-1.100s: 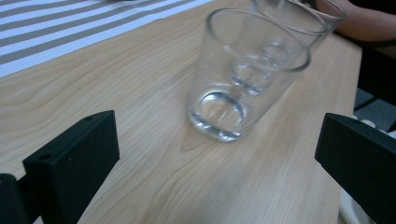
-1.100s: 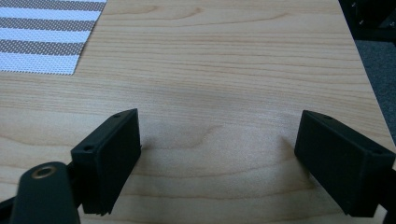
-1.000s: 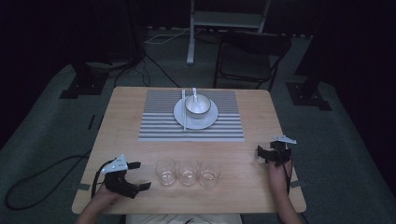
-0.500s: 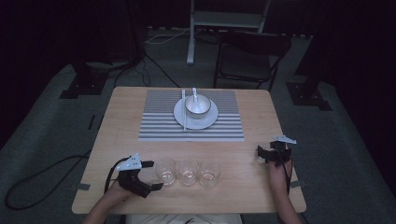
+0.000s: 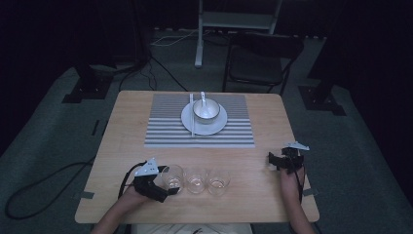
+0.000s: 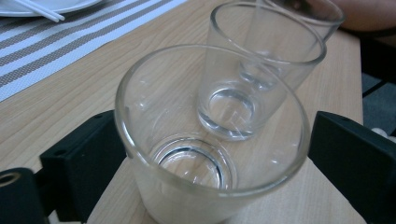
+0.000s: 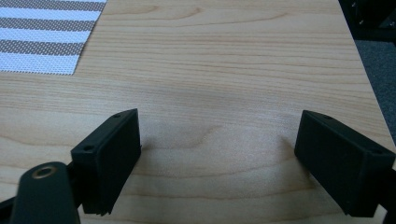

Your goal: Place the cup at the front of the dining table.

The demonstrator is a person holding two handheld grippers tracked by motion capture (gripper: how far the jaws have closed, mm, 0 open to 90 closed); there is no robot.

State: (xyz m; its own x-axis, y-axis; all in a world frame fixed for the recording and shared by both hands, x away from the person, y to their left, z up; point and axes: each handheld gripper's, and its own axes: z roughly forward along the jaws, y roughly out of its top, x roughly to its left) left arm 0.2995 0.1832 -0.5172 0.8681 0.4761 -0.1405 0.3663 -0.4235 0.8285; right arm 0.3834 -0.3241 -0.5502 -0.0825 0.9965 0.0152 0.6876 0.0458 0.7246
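Three clear glass tumblers stand in a row at the near edge of the desk (image 5: 122, 126). The left gripper (image 5: 165, 187) is at the leftmost tumbler (image 5: 173, 176). In the left gripper view that tumbler (image 6: 210, 144) sits between the two black fingers (image 6: 81, 158), which stand spread on either side of it. The left one looks at or almost at the wall, the right one apart from it; no firm pinch is judged yet. The middle tumbler (image 6: 261, 79) stands just behind, near enough that the two may touch; contact cannot be told.

The right gripper (image 5: 273, 160) rests at the right near part of the desk, well apart from the glasses. Its fingers (image 7: 112, 154) are spread wide over bare wood, holding nothing.

Far side: striped placemat (image 5: 165, 126) carrying a white plate (image 5: 187, 122), a bowl (image 5: 205, 111) with a spoon (image 5: 202, 96), and white chopsticks (image 5: 192, 117) along the plate's left.

Step in hand, as judged: grasp of the leftmost tumbler, fingers placed but not closed.

Next move calls for: closing evenly on the wall, low enough for a stable hold; a straight lift clear of the neighbouring glass. Risk: smooth glass may slip, or knock the middle tumbler.
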